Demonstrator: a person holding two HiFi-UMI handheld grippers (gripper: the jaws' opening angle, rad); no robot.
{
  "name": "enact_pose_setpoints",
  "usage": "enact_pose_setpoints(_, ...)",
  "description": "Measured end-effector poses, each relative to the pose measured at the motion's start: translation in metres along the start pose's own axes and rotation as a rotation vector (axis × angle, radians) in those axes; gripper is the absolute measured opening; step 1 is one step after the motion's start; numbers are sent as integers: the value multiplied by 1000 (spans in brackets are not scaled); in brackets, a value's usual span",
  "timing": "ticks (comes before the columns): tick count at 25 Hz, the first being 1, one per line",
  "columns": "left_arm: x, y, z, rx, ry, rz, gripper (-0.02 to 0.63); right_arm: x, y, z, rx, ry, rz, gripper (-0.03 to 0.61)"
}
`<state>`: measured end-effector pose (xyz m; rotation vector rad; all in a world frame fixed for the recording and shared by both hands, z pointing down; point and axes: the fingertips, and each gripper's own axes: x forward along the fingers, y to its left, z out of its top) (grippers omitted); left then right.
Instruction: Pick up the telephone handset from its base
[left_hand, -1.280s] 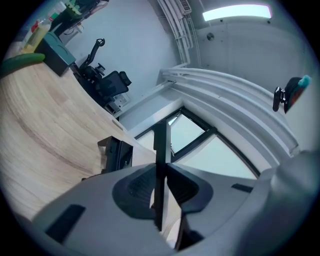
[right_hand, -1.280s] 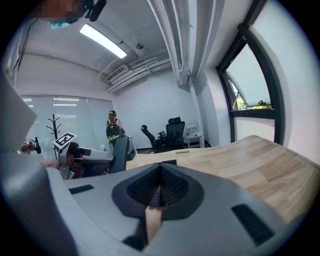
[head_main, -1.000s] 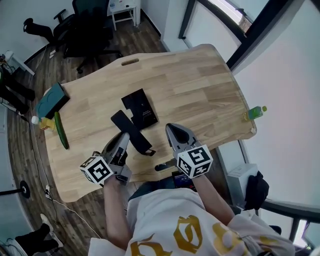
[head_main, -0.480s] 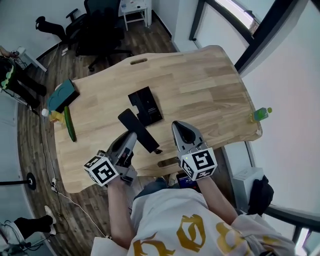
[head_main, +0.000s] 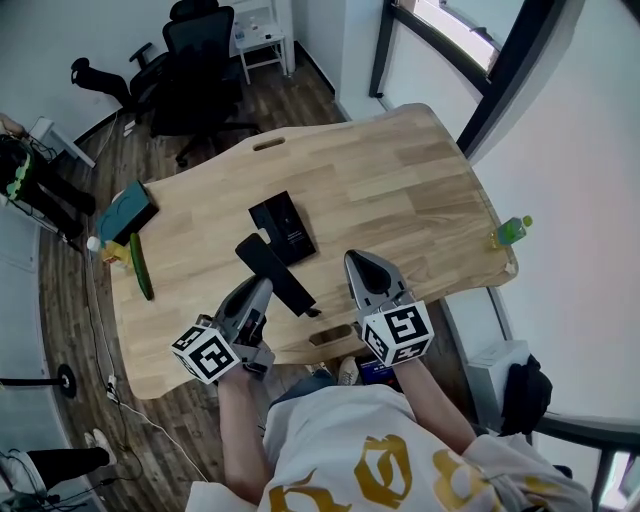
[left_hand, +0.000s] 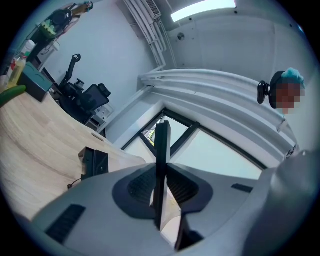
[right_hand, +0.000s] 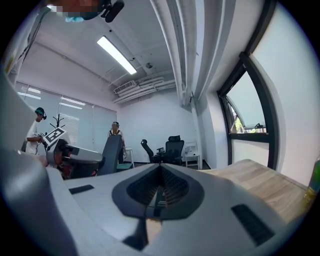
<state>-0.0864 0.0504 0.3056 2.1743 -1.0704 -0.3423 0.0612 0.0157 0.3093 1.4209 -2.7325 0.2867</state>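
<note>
The black telephone handset (head_main: 275, 272) is lifted off the table, and my left gripper (head_main: 262, 290) is shut on its near end. Its black base (head_main: 283, 228) lies flat on the wooden table (head_main: 400, 170) just beyond. In the left gripper view the handset (left_hand: 162, 150) stands edge-on between the pads (left_hand: 142, 187), with the base (left_hand: 94, 162) at the left on the tabletop. My right gripper (head_main: 360, 262) hovers beside the handset, to its right, jaws shut and holding nothing. The right gripper view shows its closed jaws (right_hand: 160, 192) pointing level across the room.
A long green object (head_main: 140, 265), a teal box (head_main: 128, 205) and a small yellow bottle (head_main: 105, 245) lie at the table's left edge. A green bottle (head_main: 510, 231) stands at the right edge. Black office chairs (head_main: 200, 50) stand beyond the table. A person (right_hand: 35, 127) stands far off.
Both grippers have risen a little over the table's near edge. The handset has come up with the left gripper and stays gripped. The base has not moved.
</note>
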Motion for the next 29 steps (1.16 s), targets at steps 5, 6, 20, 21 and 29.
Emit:
enact_pose_setpoints(5,2,-2,0,9,13,0,72,0,2,0,-15,11,5,5)
enact_pose_setpoints(6,2,-1,0,10,15,0,72,1,3,0,-15,14,6,5)
enact_pose_setpoints(20,1,15,4,-7,22,11,72,11,5,-6,-3,32,11,5)
enact_pose_setpoints(21,2,15,5,-5,25,9,72,12,4,-5,-4,32,10,5)
enact_pose_setpoints(29,4,28,10,-11,30,9,72,21,3,-8,-6,43,4,5)
